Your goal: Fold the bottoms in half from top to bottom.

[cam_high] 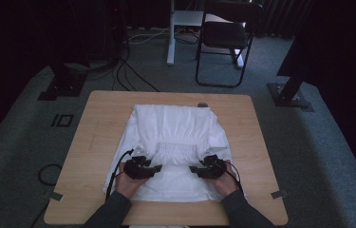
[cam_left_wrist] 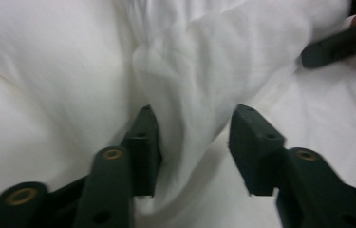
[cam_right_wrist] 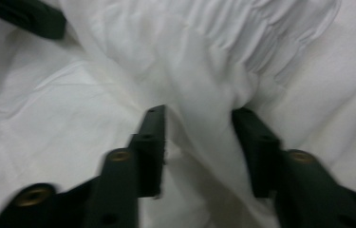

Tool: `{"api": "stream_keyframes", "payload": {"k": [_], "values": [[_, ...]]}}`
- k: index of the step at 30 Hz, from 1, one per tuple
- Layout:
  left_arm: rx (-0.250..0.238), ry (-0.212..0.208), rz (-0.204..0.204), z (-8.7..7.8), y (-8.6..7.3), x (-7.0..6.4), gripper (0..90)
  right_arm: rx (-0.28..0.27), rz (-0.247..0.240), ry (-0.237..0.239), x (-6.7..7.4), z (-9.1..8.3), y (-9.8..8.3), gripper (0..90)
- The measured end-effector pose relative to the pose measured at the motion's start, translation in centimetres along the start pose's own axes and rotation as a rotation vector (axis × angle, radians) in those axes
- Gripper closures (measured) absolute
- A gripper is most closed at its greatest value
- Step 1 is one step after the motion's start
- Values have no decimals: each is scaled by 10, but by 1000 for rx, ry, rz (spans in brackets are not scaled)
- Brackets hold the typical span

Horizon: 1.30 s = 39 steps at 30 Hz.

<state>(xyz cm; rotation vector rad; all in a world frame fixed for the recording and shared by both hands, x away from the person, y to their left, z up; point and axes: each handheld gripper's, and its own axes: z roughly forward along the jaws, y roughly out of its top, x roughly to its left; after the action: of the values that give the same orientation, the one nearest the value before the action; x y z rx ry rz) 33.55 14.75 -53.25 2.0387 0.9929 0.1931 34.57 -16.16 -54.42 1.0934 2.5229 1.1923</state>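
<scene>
Forearms enter at the bottom of the high view. Across the table [cam_high: 95, 123], centre frame, the garment [cam_high: 175, 128] is spread; its gathered band [cam_high: 174, 152] runs left-right between left tool [cam_high: 153, 169] and right tool [cam_high: 198, 170], each part-open around a loose fold, equally near.

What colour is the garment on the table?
White all over, with a gathered band across the middle of the garment; the high view shows it best.
</scene>
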Motion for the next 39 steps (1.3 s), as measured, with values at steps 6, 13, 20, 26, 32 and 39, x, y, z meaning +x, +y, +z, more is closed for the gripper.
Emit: {"api": "stream_keyframes", "payload": {"k": [6,13,20,26,32,39], "values": [[-97,78,-9,-27,28,10,538,-122,15,-4,-7,-33,13,413],[28,140,-53,7,56,28,900,-127,115,-85,-39,-20,34,870],[83,124,-73,40,49,34,885,-31,148,-120,-54,21,39,866],[39,43,-83,36,35,31,817,-65,150,-49,-52,18,35,813],[2,-71,-39,28,21,12,790,-104,113,23,-40,3,25,786],[41,-187,54,18,-1,-12,749,-143,47,75,-22,-18,12,734]]}}
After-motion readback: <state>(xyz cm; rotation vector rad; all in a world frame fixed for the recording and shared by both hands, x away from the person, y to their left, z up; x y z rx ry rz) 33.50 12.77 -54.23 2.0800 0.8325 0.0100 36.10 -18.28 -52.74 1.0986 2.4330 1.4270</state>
